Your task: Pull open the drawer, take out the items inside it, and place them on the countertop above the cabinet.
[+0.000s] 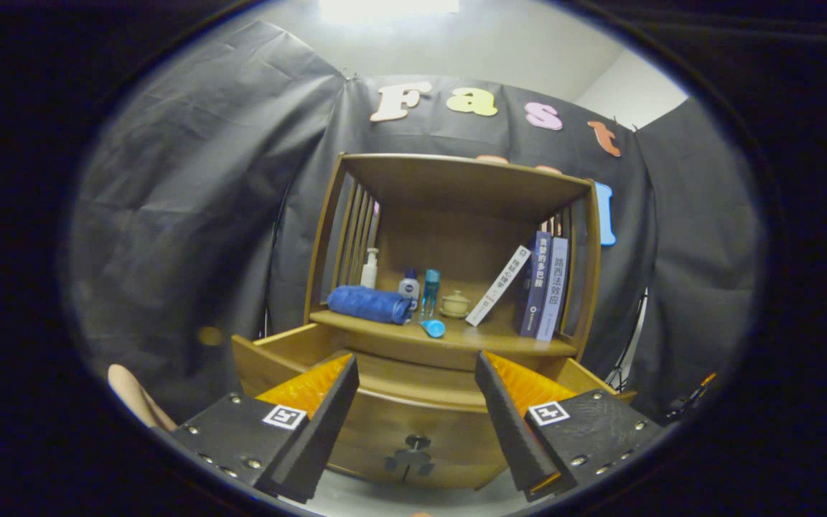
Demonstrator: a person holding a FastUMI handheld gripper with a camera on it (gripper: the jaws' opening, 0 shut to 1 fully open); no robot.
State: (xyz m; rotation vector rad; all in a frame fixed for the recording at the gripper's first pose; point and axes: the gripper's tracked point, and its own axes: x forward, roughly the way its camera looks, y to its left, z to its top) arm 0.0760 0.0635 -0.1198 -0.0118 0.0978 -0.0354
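Observation:
A wooden cabinet stands ahead, and its drawer (pixel 291 345) is pulled out toward me, with its front panel and dark knob (pixel 413 441) low between my fingers. My gripper (pixel 413 424) is open and holds nothing, hovering in front of the drawer front. The drawer's inside is hidden by its front wall and my fingers. On the countertop (pixel 449 337) above the drawer lie a rolled blue towel (pixel 369 303), a small blue tube (pixel 433 328) near the front edge, a white pump bottle (pixel 370 268), a small white bottle (pixel 409 286), a clear teal bottle (pixel 431 287) and a small lidded jar (pixel 454 304).
Books (pixel 543 287) stand at the countertop's right end, one white book (pixel 498 286) leaning against them. A shelf roof (pixel 464 183) covers the countertop, with slatted side walls. A pale rounded object (pixel 133 398) shows low to the left of the fingers. Black cloth hangs behind.

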